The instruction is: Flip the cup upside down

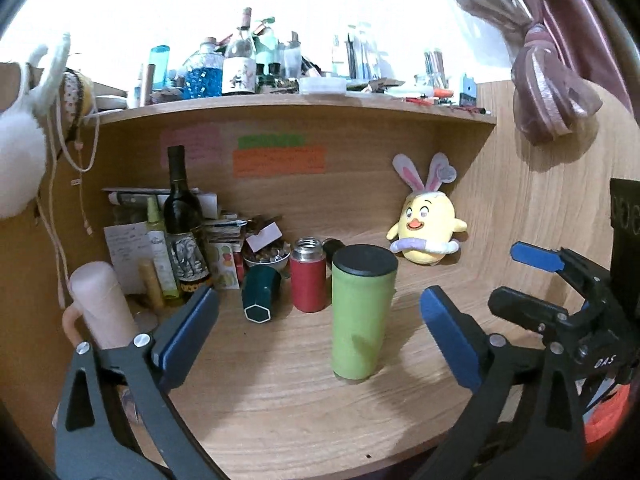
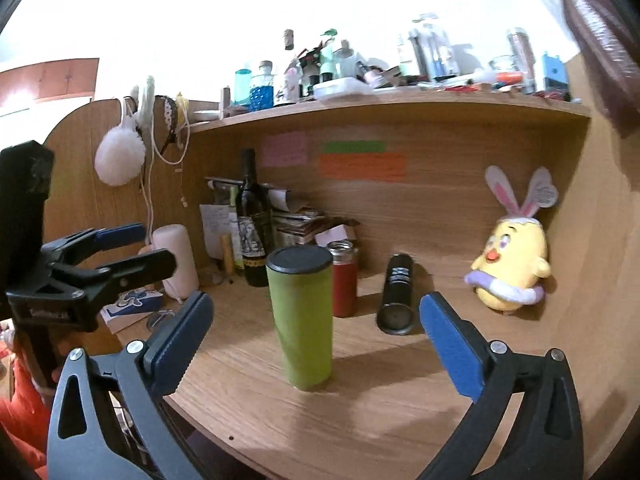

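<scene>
Sticky notes (image 1: 279, 159) with writing blurred, unreadable.

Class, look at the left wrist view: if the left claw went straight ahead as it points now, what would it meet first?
Most likely the green cup, standing between the open left claw fingers' line; depth is uncertain.

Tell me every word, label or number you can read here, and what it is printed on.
"DAS": on the right gripper, seen from the left camera.
Wine bottle label: an elephant drawing, its wording too blurred.
Sticky notes: too blurred.
Black flask: white marks, unreadable.
Green cup: no text.
</scene>
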